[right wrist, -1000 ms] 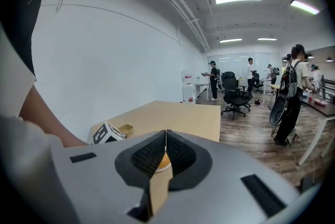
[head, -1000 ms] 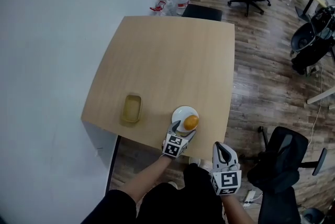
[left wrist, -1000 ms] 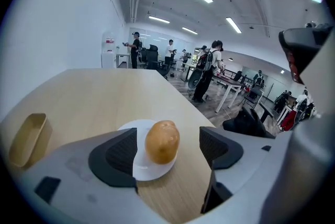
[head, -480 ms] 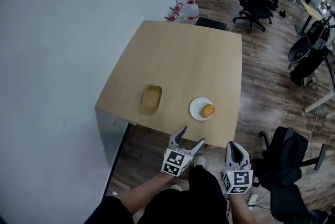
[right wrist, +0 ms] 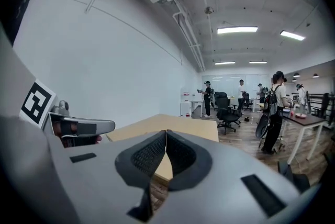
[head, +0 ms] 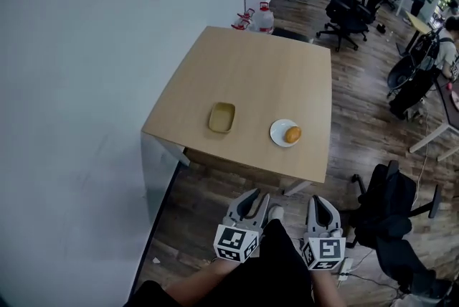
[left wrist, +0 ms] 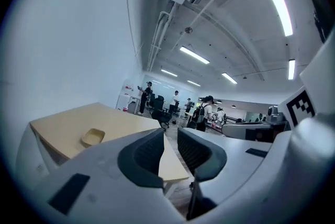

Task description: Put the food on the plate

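Observation:
An orange round piece of food [head: 292, 134] lies on a small white plate [head: 278, 133] near the front right of the wooden table [head: 251, 76]. Both grippers hang below the table's front edge, well clear of the plate. In the head view my left gripper [head: 255, 199] has its jaws closing to a narrow gap with nothing between them; in the left gripper view [left wrist: 170, 136] only the table edge shows through that gap. My right gripper [head: 323, 202] [right wrist: 166, 136] is shut and empty.
A shallow yellow tray [head: 221, 117] [left wrist: 93, 137] sits on the table left of the plate. A white wall runs along the left. A black office chair with a backpack [head: 391, 216] stands at the right. Water jugs [head: 262, 16], more chairs and people are beyond the table.
My left gripper was at the plate with the food, then drew back off the table, leaving the food there, and its jaws have narrowed. Both grippers now sit farther from the table.

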